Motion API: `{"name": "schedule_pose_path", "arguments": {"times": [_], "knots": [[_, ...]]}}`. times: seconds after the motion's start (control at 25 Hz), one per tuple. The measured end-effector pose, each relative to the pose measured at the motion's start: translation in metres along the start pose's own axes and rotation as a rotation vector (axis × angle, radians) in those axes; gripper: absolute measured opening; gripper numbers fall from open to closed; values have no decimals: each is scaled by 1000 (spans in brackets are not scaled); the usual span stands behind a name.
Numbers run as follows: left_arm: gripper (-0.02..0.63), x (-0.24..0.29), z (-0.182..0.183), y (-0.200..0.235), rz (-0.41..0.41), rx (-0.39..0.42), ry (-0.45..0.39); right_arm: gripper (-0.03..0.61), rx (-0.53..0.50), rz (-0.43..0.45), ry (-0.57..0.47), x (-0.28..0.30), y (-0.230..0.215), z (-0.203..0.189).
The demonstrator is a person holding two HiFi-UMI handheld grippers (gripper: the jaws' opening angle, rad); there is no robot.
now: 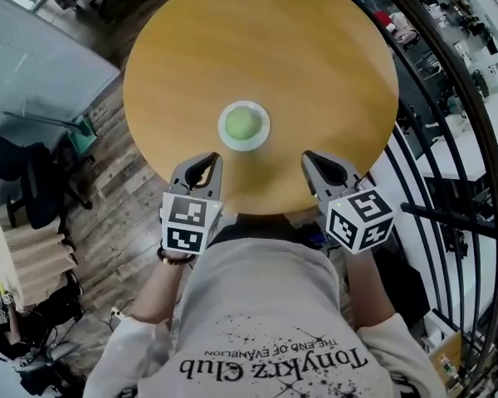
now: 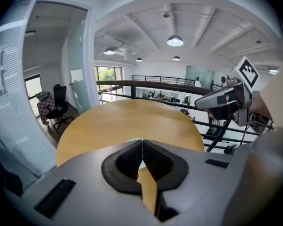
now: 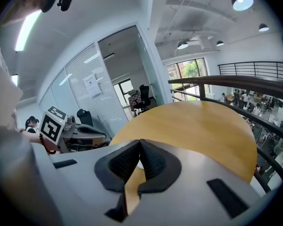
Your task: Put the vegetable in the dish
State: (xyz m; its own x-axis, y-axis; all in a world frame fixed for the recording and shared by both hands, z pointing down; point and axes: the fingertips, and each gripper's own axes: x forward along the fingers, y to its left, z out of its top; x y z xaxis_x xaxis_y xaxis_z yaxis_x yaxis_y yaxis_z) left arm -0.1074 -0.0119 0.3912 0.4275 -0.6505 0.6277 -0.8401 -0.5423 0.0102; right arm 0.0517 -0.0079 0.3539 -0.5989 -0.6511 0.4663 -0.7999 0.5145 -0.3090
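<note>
Two grippers, one dish, one green vegetable, one round counter. The left gripper (image 2: 142, 141) has its jaws pressed together with nothing between them. The right gripper (image 3: 140, 141) is likewise closed and empty. Both hang over the near edge of the counter (image 1: 315, 65). The vegetable (image 1: 241, 123) lies in the white dish (image 1: 265, 131), ahead of the two grippers and between them, touching neither.

Holding the left gripper (image 1: 202, 166) and the right gripper (image 1: 319, 166) side by side just below centre of the head view, noses aimed up-frame. Left jaws pressed tip to tip, nothing between. Right jaws closed together too, empty. Marker cubes (image 1: 187, 222) facing the camera. Forearms (image 1: 152, 287) bent in from the lower corners; beaded bracelet (image 1: 174, 259) at the left wrist.
</note>
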Motion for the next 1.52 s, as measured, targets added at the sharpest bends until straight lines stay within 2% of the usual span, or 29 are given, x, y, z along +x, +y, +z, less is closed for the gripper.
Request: {"name": "schedule_pose_path", "arguments": {"times": [0.16, 0.48, 1.52], "knots": [[23, -8, 0, -7, -52, -55, -25, 23, -29, -12, -27, -4, 6, 11], [23, -24, 1, -27, -93, -63, -35, 23, -72, 11, -33, -7, 22, 20], [23, -33, -9, -7, -63, -85, -14, 23, -90, 47, 1, 9, 31, 18]]}}
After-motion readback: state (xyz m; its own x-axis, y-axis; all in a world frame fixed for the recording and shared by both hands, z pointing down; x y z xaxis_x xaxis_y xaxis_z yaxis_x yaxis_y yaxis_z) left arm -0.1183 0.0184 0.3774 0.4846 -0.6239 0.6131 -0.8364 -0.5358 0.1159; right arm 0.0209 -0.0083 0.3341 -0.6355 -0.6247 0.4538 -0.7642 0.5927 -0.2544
